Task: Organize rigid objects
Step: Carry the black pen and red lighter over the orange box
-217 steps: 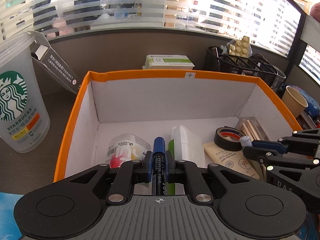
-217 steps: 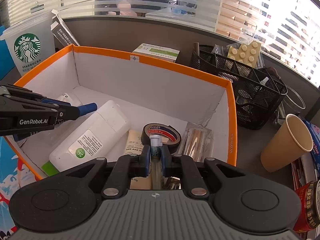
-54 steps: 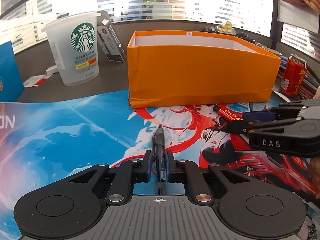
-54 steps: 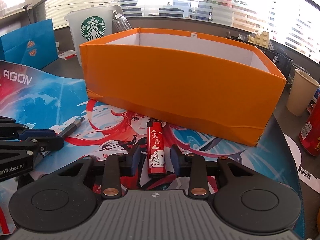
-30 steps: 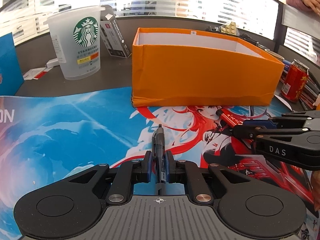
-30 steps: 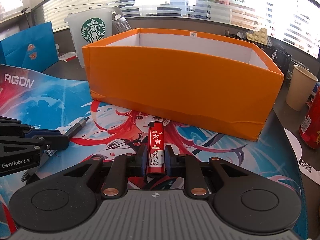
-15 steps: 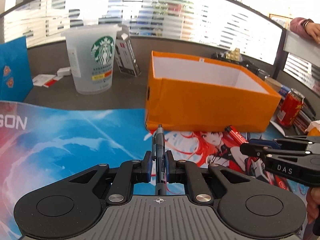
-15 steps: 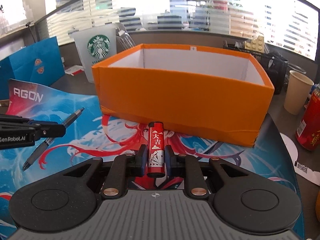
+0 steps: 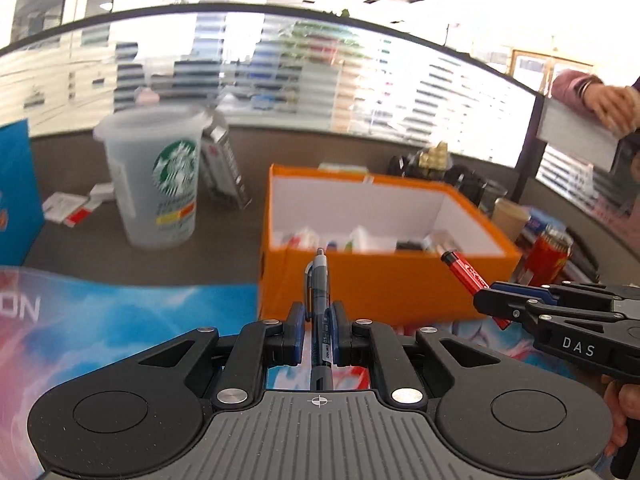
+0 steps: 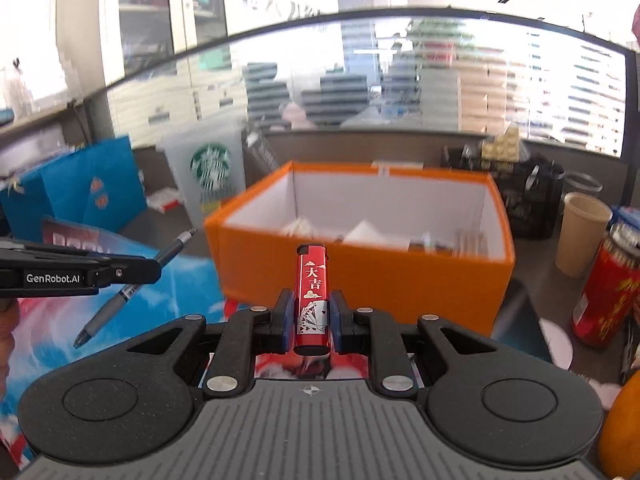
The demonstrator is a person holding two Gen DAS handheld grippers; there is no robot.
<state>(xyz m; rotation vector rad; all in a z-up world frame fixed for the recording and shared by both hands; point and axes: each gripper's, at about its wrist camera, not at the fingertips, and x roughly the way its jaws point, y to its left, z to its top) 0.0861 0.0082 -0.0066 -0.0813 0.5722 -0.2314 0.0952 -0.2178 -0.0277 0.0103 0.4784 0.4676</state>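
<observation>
- Behind my desk ran a striped glass partition, and a blue and red printed mat (image 9: pixel 120 312) covered the near part of the desk.
- One orange box (image 10: pixel 360 276) stood open at the mat's far edge, with small items lying blurred on its white floor; a second earlier I saw only its outer wall, now I looked down into it.
- One frosted coffee cup (image 9: pixel 156 184) stood left of the box, one paper cup (image 10: pixel 582 232) and one red can (image 10: pixel 608 288) to its right.
- My left gripper (image 9: pixel 318 320) was clamped on one dark pen (image 9: pixel 320 300), its long axis running along the fingers and its clip end pointing toward the box; earlier it lay low over the mat, now it hung in the air short of the box.
- My right gripper (image 10: pixel 312 318) was clamped on one red lighter (image 10: pixel 313 292), lengthwise between the pads, its metal head pointing at the box's front wall; it too was higher than before.
</observation>
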